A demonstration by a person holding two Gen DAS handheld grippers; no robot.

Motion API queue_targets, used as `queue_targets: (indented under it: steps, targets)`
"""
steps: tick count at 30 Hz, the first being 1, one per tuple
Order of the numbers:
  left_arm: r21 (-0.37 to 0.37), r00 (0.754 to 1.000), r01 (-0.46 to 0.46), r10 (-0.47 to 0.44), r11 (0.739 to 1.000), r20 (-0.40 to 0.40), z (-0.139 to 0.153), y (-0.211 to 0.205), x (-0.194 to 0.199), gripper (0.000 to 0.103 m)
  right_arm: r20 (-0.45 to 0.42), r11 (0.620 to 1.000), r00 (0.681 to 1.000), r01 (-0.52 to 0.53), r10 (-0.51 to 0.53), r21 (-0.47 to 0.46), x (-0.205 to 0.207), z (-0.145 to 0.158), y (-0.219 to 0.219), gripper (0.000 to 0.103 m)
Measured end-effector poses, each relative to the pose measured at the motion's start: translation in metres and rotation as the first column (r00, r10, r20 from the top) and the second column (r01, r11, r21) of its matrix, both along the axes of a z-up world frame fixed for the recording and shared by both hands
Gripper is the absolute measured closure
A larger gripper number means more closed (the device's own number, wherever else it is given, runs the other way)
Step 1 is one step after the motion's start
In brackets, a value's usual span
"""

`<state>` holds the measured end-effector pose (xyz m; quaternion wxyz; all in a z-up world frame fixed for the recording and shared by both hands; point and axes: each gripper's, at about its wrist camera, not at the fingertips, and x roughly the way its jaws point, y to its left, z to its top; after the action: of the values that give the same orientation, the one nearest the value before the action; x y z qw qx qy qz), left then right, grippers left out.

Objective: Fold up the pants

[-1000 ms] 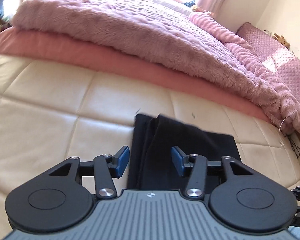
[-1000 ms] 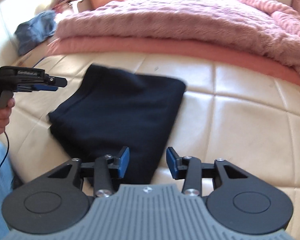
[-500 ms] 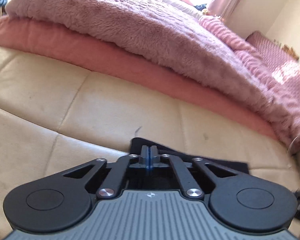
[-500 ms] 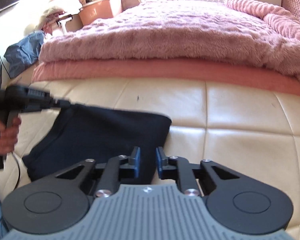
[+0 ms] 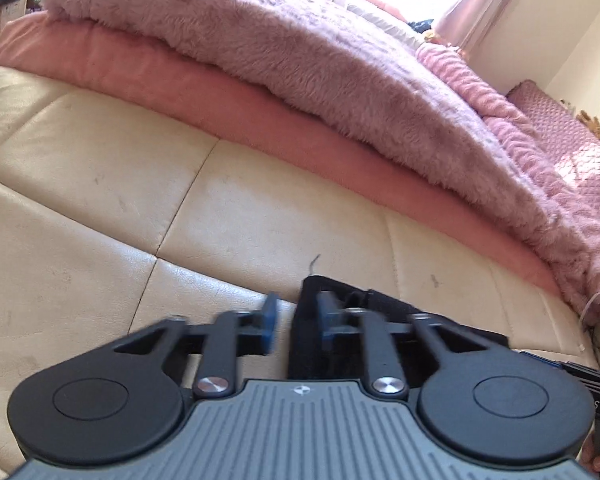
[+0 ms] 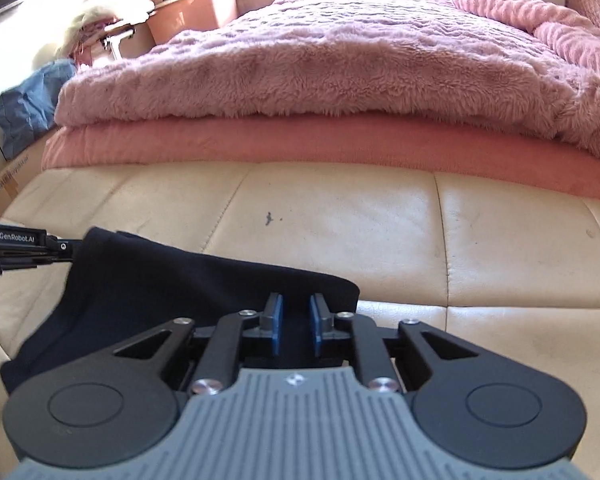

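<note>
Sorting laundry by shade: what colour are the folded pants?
Black or very dark navy pants, clearest in the right wrist view.

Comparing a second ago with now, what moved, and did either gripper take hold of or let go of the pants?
Both grippers dropped closer to the folded dark pants, snapped nearly shut, and have just been opening again. The left gripper now straddles a pants corner without pinching it; the right gripper gapes over the near edge. The pants stayed folded on the cream cushion; the pink blankets are unchanged.
</note>
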<state>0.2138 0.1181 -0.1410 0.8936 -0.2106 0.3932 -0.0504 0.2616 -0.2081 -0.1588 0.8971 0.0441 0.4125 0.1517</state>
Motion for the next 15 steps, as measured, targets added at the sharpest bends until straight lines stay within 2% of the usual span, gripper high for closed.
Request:
queue_targets:
  steps: [1, 2, 3, 4, 5, 6, 7, 10, 12, 15]
  targets:
    - [-0.004, 1.0, 0.006, -0.005, 1.0, 0.019, 0.005, 0.0, -0.006, 0.032, -0.007, 1.0, 1.0, 0.017, -0.017, 0.023, -0.004, 0.002, -0.005, 0.065]
    - [-0.007, 0.999, 0.013, -0.012, 1.0, 0.037, 0.01, -0.001, -0.011, 0.023, -0.021, 0.998, 0.999, 0.031, -0.03, 0.054, -0.009, 0.003, -0.011, 0.059]
    - [-0.014, 0.998, 0.028, -0.027, 1.0, 0.05, 0.013, -0.001, -0.017, 0.022, -0.041, 0.995, 0.998, 0.043, -0.04, 0.091, -0.012, 0.003, -0.017, 0.058]
    - [-0.026, 0.998, 0.044, -0.043, 0.999, 0.049, 0.014, 0.0, -0.021, 0.015, -0.066, 0.99, 0.997, 0.059, -0.051, 0.131, -0.016, 0.003, -0.022, 0.057]
    - [-0.048, 0.998, 0.059, -0.057, 0.997, 0.035, 0.014, 0.0, -0.024, 0.012, -0.095, 0.982, 0.993, 0.078, -0.062, 0.171, -0.022, 0.001, -0.027, 0.052]
    - [-0.078, 0.997, 0.073, -0.072, 0.994, 0.018, 0.013, 0.002, -0.026, 0.012, -0.129, 0.972, 0.989, 0.1, -0.073, 0.213, -0.027, -0.002, -0.032, 0.045]
    - [-0.11, 0.996, 0.083, -0.084, 0.99, -0.006, 0.009, 0.003, -0.028, 0.011, -0.163, 0.959, 0.983, 0.122, -0.082, 0.254, -0.03, -0.005, -0.037, 0.044]
    - [-0.162, 0.993, 0.072, -0.086, 0.984, -0.083, -0.007, 0.006, -0.033, 0.011, -0.256, 0.904, 0.96, 0.206, -0.113, 0.374, -0.041, -0.017, -0.051, 0.043]
    - [-0.178, 0.991, 0.055, -0.075, 0.982, -0.108, -0.016, 0.007, -0.035, 0.011, -0.298, 0.879, 0.946, 0.248, -0.128, 0.408, -0.046, -0.024, -0.053, 0.043]
    - [-0.236, 0.989, 0.045, -0.077, 0.971, -0.126, -0.028, 0.01, -0.034, 0.011, -0.336, 0.866, 0.934, 0.263, -0.119, 0.425, -0.048, -0.033, -0.05, 0.044]
